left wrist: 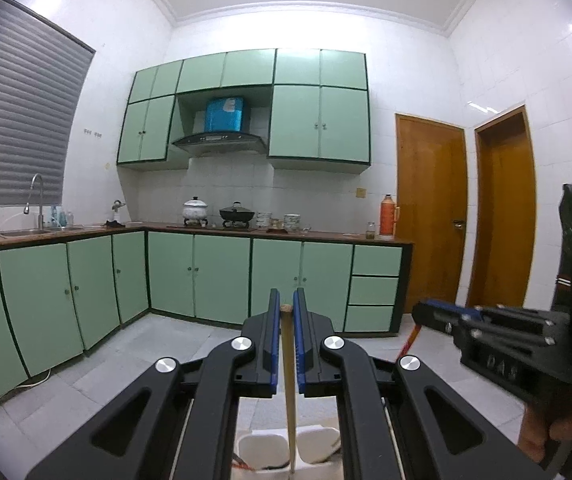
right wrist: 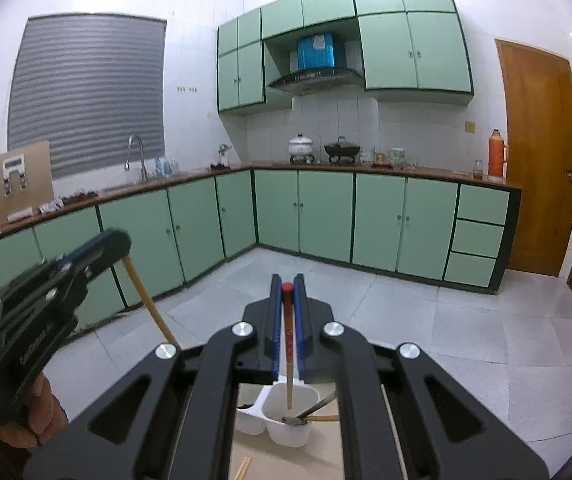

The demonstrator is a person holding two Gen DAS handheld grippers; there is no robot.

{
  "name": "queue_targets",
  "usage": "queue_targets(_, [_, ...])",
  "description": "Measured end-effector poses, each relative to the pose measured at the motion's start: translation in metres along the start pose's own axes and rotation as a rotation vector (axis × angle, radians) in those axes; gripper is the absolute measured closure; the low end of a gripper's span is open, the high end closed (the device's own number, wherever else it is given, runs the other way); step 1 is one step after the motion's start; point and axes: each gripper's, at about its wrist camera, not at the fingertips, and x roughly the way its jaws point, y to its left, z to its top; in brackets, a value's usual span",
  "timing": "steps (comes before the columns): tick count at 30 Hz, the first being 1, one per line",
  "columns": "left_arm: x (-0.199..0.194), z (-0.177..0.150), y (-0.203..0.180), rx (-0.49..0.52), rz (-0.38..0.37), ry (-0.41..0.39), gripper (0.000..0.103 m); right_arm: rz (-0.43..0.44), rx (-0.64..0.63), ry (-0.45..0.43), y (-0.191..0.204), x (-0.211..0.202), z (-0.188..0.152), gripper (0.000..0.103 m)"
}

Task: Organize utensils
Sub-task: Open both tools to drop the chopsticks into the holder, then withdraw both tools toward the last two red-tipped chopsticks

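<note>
My left gripper [left wrist: 286,300] is shut on a plain wooden chopstick [left wrist: 288,380] that hangs down toward a white two-compartment holder [left wrist: 257,446] below. My right gripper [right wrist: 287,284] is shut on a red-topped chopstick [right wrist: 288,344] whose lower end points into the right compartment of the white holder [right wrist: 286,438]. That compartment holds a dark-handled utensil [right wrist: 318,406] and a wooden stick. The left gripper also shows in the right wrist view [right wrist: 97,250] with its wooden chopstick [right wrist: 147,300]. The right gripper shows in the left wrist view [left wrist: 426,314] at the right.
The holder stands on a light brown surface [right wrist: 318,456] where loose wooden chopsticks [right wrist: 242,468] lie. Green kitchen cabinets [left wrist: 221,276], a counter with pots and a sink, a tiled floor and wooden doors [left wrist: 430,216] lie beyond.
</note>
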Motion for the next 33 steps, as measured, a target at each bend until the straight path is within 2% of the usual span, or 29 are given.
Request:
queue_targets(6, [0.046, -0.029, 0.012, -0.003, 0.043, 0.054, 0.097, 0.008, -0.007, 0.061, 0.001, 0.035, -0.024, 0.098])
queue_targets(10, [0.068, -0.053, 0.022, -0.014, 0.053, 0.127, 0.097, 0.026, 0.002, 0.102, -0.001, 0.049, -0.040, 0.098])
queue_targets(13, [0.076, -0.066, 0.028, -0.031, 0.049, 0.187, 0.096, 0.030, 0.003, 0.131, -0.001, 0.058, -0.052, 0.097])
queue_targets(16, [0.078, -0.074, 0.033, -0.040, 0.056, 0.210, 0.093, 0.029, 0.012, 0.142, -0.002, 0.060, -0.061, 0.095])
queue_targets(18, [0.073, -0.076, 0.034, -0.038, 0.053, 0.208, 0.089, 0.030, 0.021, 0.139, -0.002, 0.060, -0.062, 0.092])
queue_targets(20, [0.068, -0.075, 0.035, -0.030, 0.049, 0.200, 0.081, 0.025, 0.025, 0.121, -0.003, 0.054, -0.063, 0.079])
queue_targets(22, [0.059, -0.073, 0.034, -0.022, 0.049, 0.190, 0.072, 0.016, 0.020, 0.096, -0.002, 0.045, -0.062, 0.073])
queue_targets(24, [0.052, -0.072, 0.032, -0.020, 0.051, 0.192, 0.070, 0.005, 0.014, 0.072, -0.002, 0.034, -0.062, 0.071])
queue_targets(26, [0.041, -0.072, 0.030, -0.022, 0.055, 0.190, 0.069, -0.007, 0.019, 0.048, 0.000, 0.020, -0.067, 0.064])
queue_targets(28, [0.025, -0.077, 0.027, -0.016, 0.073, 0.200, 0.062, -0.018, 0.028, 0.025, 0.002, 0.004, -0.077, 0.060])
queue_targets(31, [0.001, -0.094, 0.024, -0.018, 0.071, 0.223, 0.058, -0.045, 0.034, 0.014, 0.008, -0.020, -0.104, 0.058])
queue_targets(33, [-0.017, -0.112, 0.022, -0.028, 0.068, 0.266, 0.058, -0.049, 0.045, 0.030, 0.014, -0.032, -0.127, 0.057])
